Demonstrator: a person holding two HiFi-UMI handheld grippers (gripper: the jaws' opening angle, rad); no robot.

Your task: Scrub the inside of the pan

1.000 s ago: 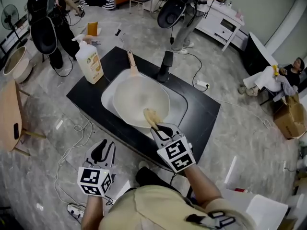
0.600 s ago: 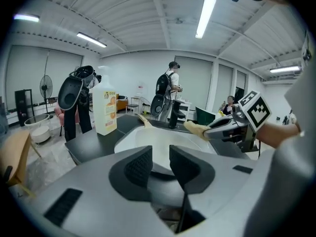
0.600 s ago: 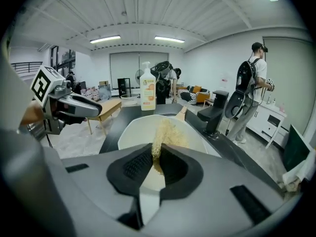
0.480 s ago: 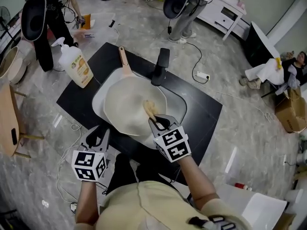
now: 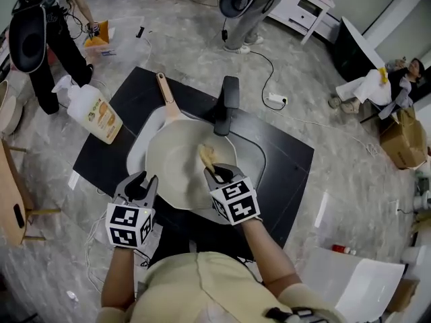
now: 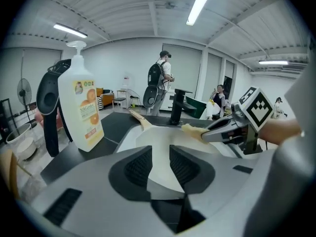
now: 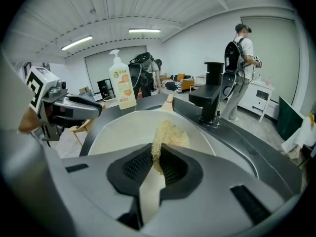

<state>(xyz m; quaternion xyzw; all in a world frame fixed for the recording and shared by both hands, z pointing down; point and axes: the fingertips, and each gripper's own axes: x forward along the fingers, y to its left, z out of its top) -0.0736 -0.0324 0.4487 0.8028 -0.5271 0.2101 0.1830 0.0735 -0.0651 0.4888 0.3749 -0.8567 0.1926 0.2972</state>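
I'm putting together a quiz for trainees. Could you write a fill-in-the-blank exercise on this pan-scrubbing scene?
1. The gripper shut on the scrubber is the ___ one.
2. The pan lies in the ___.
3. The faucet behind the pan is coloured ___.
4. In the head view, the soap bottle stands at the pan's ___.
Missing words: right; sink; black; left.

Bright ceiling strip lights; sharp pictures, strong fisheye bending at edges.

The pan (image 5: 176, 172) looks smooth and matt, its handle (image 5: 164, 88) wooden, the scrubber (image 5: 206, 155) rough and fibrous.
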